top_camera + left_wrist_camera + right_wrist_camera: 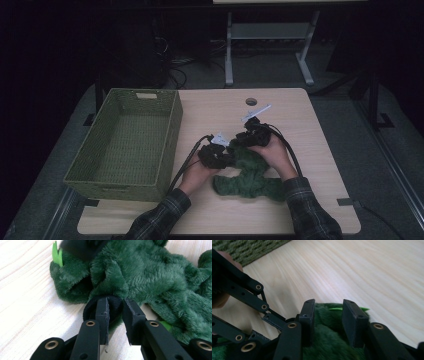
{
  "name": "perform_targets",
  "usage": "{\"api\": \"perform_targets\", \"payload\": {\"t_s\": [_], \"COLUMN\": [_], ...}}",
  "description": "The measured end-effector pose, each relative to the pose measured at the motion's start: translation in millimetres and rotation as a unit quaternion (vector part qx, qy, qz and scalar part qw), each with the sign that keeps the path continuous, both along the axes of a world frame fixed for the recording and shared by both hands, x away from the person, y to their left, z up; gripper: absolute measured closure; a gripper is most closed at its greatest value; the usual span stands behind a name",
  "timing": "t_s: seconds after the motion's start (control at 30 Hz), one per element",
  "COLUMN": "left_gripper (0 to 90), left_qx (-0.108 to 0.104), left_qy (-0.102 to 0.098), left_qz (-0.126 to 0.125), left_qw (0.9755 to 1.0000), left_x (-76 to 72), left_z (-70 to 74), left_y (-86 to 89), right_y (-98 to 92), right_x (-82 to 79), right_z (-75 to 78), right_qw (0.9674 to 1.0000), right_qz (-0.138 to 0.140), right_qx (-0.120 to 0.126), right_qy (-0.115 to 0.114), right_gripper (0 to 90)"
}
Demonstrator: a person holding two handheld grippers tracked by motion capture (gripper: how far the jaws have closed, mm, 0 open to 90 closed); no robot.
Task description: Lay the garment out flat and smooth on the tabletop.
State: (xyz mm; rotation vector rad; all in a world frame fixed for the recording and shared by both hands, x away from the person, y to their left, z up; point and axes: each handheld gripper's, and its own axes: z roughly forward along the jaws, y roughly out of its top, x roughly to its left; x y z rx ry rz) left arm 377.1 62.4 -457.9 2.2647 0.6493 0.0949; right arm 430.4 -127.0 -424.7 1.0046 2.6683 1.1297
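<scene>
Lying between both parted hand-held grippers, green plush toy (250, 175) on table (220, 115), left hand-held gripper (115, 305), right hand-held gripper (328, 308)

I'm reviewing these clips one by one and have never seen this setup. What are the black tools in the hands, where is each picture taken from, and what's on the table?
There is no robot here. A person holds a hand-operated two-jaw gripper in each hand, each trailing a cable. The high view looks down on the wooden table; the left gripper and right gripper meet over a dark green plush toy. An empty green woven basket sits at the table's left side.

The other two pictures come from cameras riding on the grippers, looking along their black jaws. In the left gripper view, the left gripper has its jaws slightly apart around a black part of the toy. In the right gripper view, the right gripper is open, jaws straddling the toy's fur. Nothing is lifted yet.
</scene>
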Motion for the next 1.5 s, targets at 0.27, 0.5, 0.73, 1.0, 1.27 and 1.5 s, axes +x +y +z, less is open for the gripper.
{"api": "perform_targets", "payload": {"t_s": [0.27,0.5,0.73,1.0,1.27,1.5], "left_gripper": [76.1,80.9,84.0,85.9,85.8,84.7], "left_qx": [0.002,0.005,0.002,0.011,0.001,-0.006], "left_qy": [0.002,-0.001,-0.002,-0.002,-0.003,-0.008], "left_qz": [-0.002,-0.001,0.0,-0.007,0.009,0.011], "left_qw": [1.0,1.0,1.0,0.9999,1.0,0.9999], "left_x": [0.5,1.2,1.7,1.9,2.6,3.1], "left_z": [-0.2,0.0,1.4,3.7,4.2,5.4], "left_y": [0.8,1.7,3.4,5.7,7.2,8.5], "right_y": [18.3,12.5,-0.5,-24.3,-64.0,-85.9], "right_x": [0.3,3.6,10.7,15.3,31.7,49.4], "right_z": [-16.8,-14.3,-10.3,2.7,8.0,12.7], "right_qw": [0.9991,0.999,0.9993,0.9964,0.9897,0.9803], "right_qz": [0.009,-0.012,-0.028,-0.077,-0.135,-0.186], "right_qx": [-0.04,-0.041,-0.022,0.014,0.022,0.036], "right_qy": [0.004,-0.011,-0.012,-0.031,-0.041,-0.055], "right_gripper": [63.0,78.7,78.7,83.1,84.7,85.0]}}
